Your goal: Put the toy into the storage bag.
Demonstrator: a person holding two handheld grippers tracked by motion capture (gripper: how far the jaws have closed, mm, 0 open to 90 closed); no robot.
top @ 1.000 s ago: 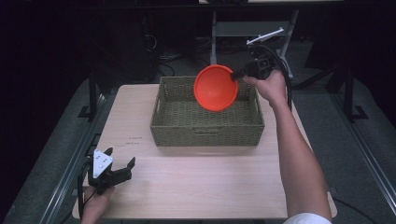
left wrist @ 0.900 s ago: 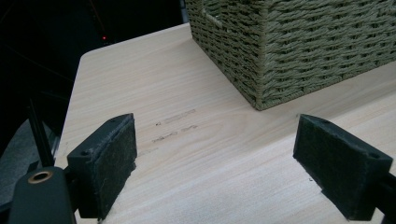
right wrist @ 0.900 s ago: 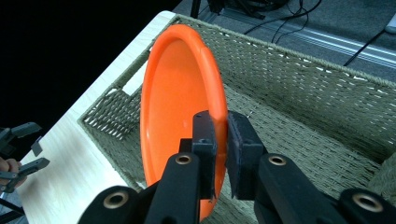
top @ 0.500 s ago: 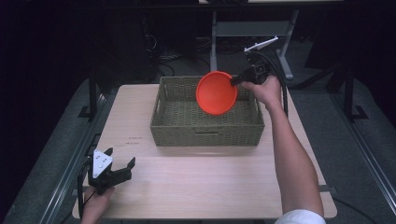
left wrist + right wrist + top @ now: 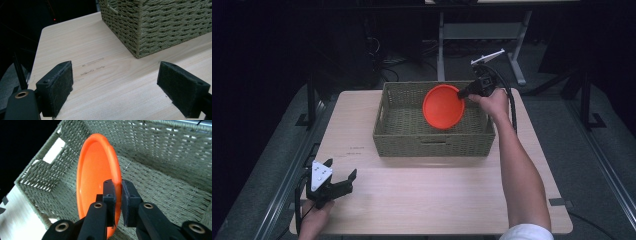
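High view: we hold the orange plate [image 5: 443, 106] on edge over the wicker basket [image 5: 387, 125], right gripper [image 5: 463, 93] clamped on its rim; it sits lower than a second ago. Left gripper [image 5: 343, 181] rests on the tabletop [image 5: 437, 195].

Left gripper view: jaws spread, nothing between.

Right gripper view: jaws pinch the plate's rim, basket floor below.

Orange plate's [image 5: 96, 182] lower rim behind the right tongs [image 5: 121, 195]; basket's [image 5: 160, 25] top cut off
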